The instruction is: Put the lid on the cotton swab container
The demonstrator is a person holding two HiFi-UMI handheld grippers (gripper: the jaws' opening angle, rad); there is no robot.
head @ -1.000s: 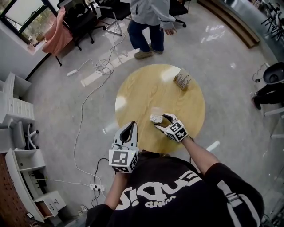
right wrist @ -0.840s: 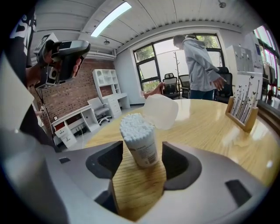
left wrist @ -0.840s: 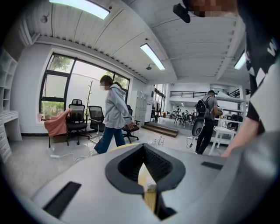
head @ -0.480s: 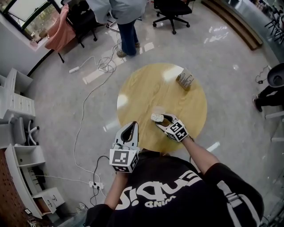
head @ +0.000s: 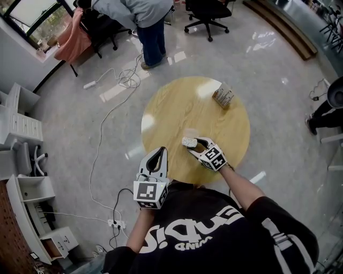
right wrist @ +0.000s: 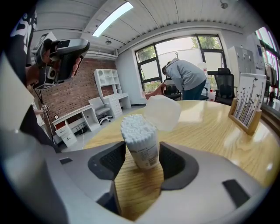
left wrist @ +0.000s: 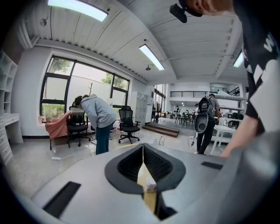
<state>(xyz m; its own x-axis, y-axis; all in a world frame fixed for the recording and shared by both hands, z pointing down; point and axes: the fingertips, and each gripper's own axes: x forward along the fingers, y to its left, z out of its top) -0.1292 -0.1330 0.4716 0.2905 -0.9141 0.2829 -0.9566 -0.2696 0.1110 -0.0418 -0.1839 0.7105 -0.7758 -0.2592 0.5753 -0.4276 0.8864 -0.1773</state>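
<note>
The cotton swab container (right wrist: 139, 144), a small clear tub packed with white swabs, stands upright on the round wooden table (head: 177, 107). It is between the jaws of my right gripper (right wrist: 142, 154), which are closing; the pads (right wrist: 114, 158) sit close beside it with a little gap at its base. In the head view the container (head: 188, 143) is at the tip of my right gripper (head: 194, 145). The translucent lid (right wrist: 162, 113) lies on the table just beyond it. My left gripper (head: 159, 150) hovers at the table's near left edge, shut and empty, as the left gripper view (left wrist: 143, 146) also shows.
A wooden stand with printed cards (head: 223, 96) sits at the table's far right. A person (head: 142, 18) bends over beside office chairs (head: 206, 13) beyond the table. Cables (head: 126, 80) trail across the floor on the left, near white shelving (head: 21, 134).
The person beyond the table has walked to the left. Both grippers stay almost where they were, the right one still around the container.
</note>
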